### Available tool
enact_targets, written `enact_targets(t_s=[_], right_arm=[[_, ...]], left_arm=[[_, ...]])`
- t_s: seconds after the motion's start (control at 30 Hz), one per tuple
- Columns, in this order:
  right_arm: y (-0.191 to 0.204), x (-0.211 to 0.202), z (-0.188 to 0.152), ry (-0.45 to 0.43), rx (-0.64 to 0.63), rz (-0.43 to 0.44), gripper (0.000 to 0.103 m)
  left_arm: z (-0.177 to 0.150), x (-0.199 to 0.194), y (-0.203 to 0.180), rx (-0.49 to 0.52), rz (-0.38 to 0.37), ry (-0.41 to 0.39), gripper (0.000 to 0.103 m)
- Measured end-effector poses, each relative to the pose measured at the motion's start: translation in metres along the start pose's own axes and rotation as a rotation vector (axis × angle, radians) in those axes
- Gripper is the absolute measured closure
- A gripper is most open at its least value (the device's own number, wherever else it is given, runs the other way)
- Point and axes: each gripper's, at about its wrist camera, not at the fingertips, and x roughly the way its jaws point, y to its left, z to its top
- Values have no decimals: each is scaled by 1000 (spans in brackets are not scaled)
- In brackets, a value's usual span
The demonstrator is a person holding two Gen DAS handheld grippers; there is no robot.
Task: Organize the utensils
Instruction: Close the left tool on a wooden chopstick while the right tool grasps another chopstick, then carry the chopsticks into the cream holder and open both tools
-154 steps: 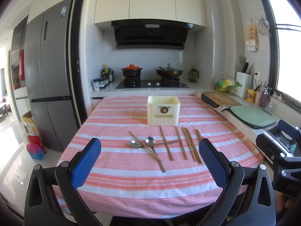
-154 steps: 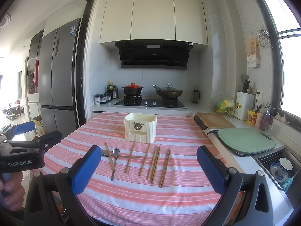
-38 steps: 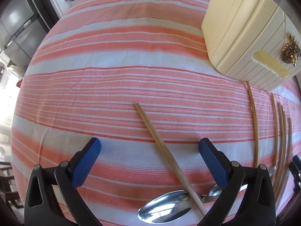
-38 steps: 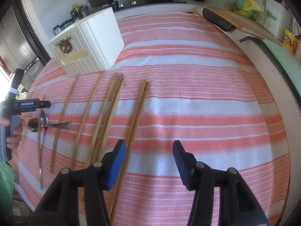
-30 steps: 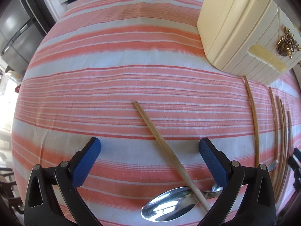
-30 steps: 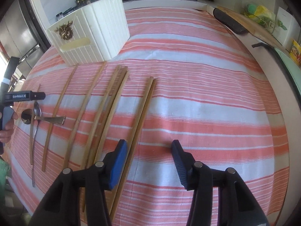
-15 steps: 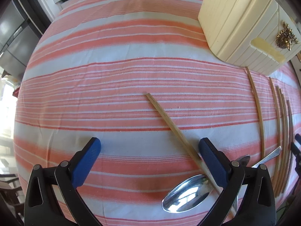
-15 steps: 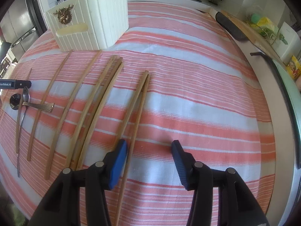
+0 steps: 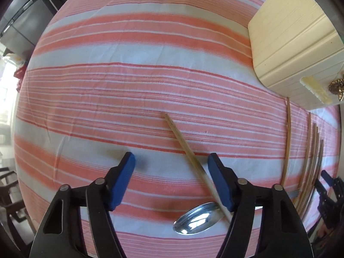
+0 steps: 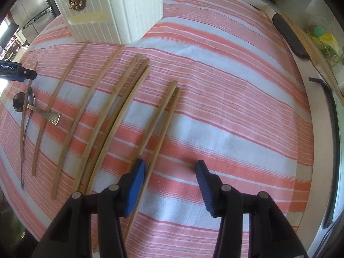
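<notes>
My left gripper (image 9: 171,162) is open, low over the striped cloth; a wooden chopstick (image 9: 182,144) runs between its blue pads toward the right pad (image 9: 219,182), over a steel spoon (image 9: 195,218). A cream utensil box (image 9: 288,43) stands at the upper right. My right gripper (image 10: 169,167) is open and empty; its left pad (image 10: 135,182) sits beside a pair of chopsticks (image 10: 161,118). Several more chopsticks (image 10: 103,116) lie in a row to the left, with two spoons (image 10: 29,105) at the far left. The box (image 10: 114,10) stands behind them.
The table (image 10: 236,96) has a pink and white striped cloth. A counter with a cutting board (image 10: 301,34) and a dark tray edge (image 10: 331,129) runs along the right. A fridge (image 9: 19,21) stands beyond the table's far left edge.
My left gripper has narrowed its jaws around the chopstick and shifted left. My right gripper has moved forward along the right-hand chopstick pair, jaws slightly wider.
</notes>
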Motion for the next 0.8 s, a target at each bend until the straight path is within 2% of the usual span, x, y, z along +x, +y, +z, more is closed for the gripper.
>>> enact_targets(t_s=[0.03,0.07,0.1,0.13,0.2,0.3,0.37,0.43,0.5,0.57,0.8], right_arm=[[-1,2,7,-8,4,5,66],[-2,5,16,-15,16,10,70],[-5,8,26,-27,34,11,73],[-8,12,36,-33,52,13,90],[-14,18,55,-44,87,23,97],[-24,22,75,-60,135,53,97],[-36,15,81,-115,182,92,97],[-48,1,83,-166,223,132,97],[-60,-14,78,-222,254,179,97],[-65,-35,71,-283,262,208,97],[-47,-122,27,-439,229,273,98]], left_arm=[[3,-2,-2,-7,0,-6,45],[4,-1,-8,-14,1,-13,56],[8,-3,-11,-17,-8,-21,78],[13,-4,-14,-18,-20,-29,88],[23,-1,-18,-18,-124,-27,99],[31,-9,-25,-10,-158,-75,99],[30,-25,-28,-2,-202,-125,100],[26,-48,-32,27,-214,-190,100],[11,-73,-37,63,-218,-263,99],[-4,-91,-26,88,-244,-323,99],[-58,-145,-22,157,-336,-477,99]])
